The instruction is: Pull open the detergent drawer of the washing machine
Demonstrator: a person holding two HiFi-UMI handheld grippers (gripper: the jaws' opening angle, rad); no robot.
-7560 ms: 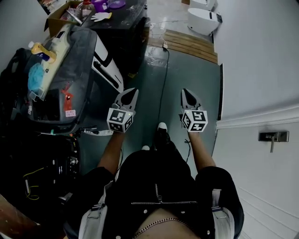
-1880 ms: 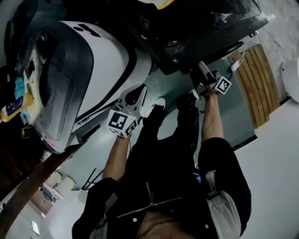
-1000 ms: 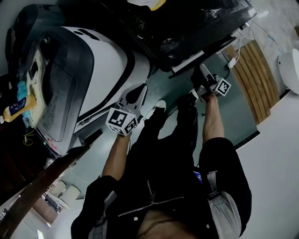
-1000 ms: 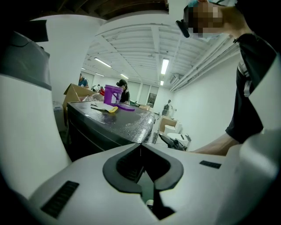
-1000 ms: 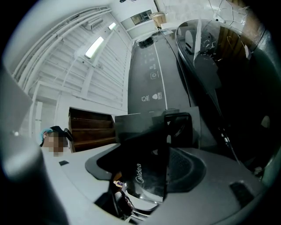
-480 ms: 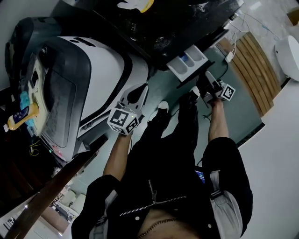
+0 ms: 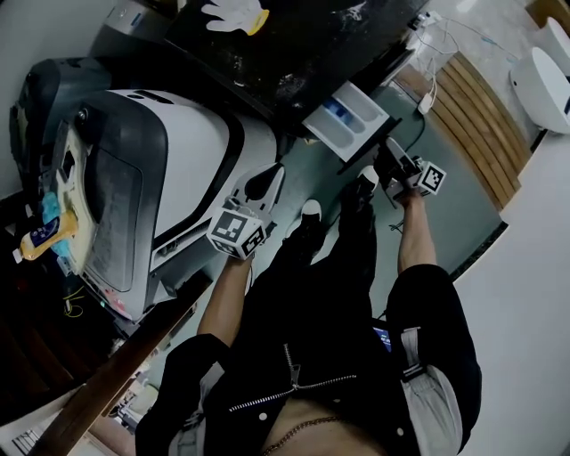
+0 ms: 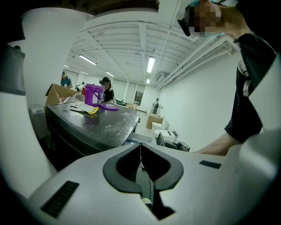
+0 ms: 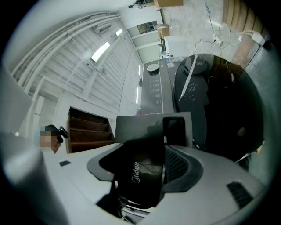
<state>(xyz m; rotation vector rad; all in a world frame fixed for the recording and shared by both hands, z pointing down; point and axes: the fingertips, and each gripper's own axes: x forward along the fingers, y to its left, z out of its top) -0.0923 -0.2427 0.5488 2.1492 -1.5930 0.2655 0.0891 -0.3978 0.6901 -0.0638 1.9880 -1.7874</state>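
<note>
**A:** Head view first: where is the drawer?

**B:** The drawer (image 7: 347, 116) stands pulled out from the upper front of the black washing machine (image 7: 294, 53). Its pale tray is open to the camera, with a blue compartment inside.

**A:** And what has hold of it?

**B:** The right gripper (image 7: 392, 162) sits at the drawer's dark front edge. In the right gripper view, the front panel (image 9: 140, 169), which carries a printed brand name, fills the gap between the 2 jaws. Those jaws have just been closing, and they are clamped on the panel. Behind the panel is the machine's round dark door (image 9: 215, 105).

**A:** What about the other one?

**B:** The left gripper (image 7: 264, 183) hangs well apart from the drawer, in front of a white and grey appliance (image 7: 178, 169) that stands beside the washing machine. In the left gripper view its 2 jaws meet tip to tip, with nothing between them.

**A:** Is anything lying around the machine?

**B:** A white and yellow glove (image 7: 233, 13) lies on its dark top. A wooden slatted platform (image 7: 472, 116) lies on the floor beyond the right gripper.
</note>
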